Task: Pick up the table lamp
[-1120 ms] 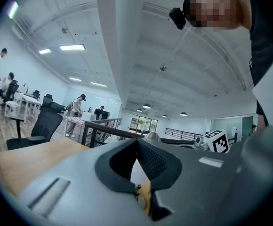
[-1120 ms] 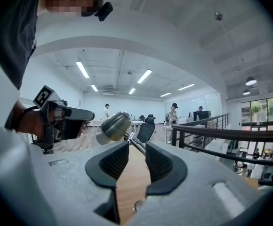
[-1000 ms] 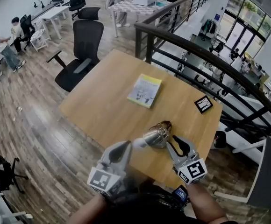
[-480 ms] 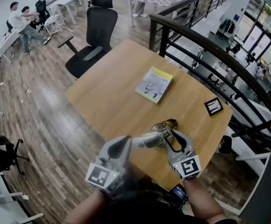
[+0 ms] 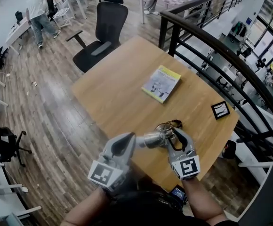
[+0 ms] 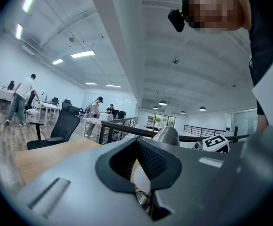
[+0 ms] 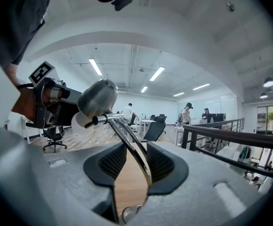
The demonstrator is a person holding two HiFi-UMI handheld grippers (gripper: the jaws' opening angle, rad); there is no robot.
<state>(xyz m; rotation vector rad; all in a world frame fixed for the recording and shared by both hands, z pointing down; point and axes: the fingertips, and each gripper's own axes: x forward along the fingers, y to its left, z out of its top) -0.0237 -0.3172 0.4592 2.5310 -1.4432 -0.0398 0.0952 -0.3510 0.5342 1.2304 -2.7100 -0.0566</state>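
Observation:
The table lamp lies low over the near edge of the wooden table. Its silver head points toward my left gripper, and its base with wire loops sits behind. My right gripper straddles the thin chrome arm. Its jaws are closing, with a gap still showing beside the arm. In the left gripper view, the left gripper shows a narrow slit with the lamp's white bulb end in it. The head rises just beyond, and I cannot see whether the pads press.
A yellow-edged book lies mid-table and a small black square sits near the right edge. A black railing runs behind the table. A black office chair stands at the far side, and a person walks at the far left.
My right gripper has shifted left and down, so its jaws now stand around the lamp's arm. The left gripper stays at the lamp's head.

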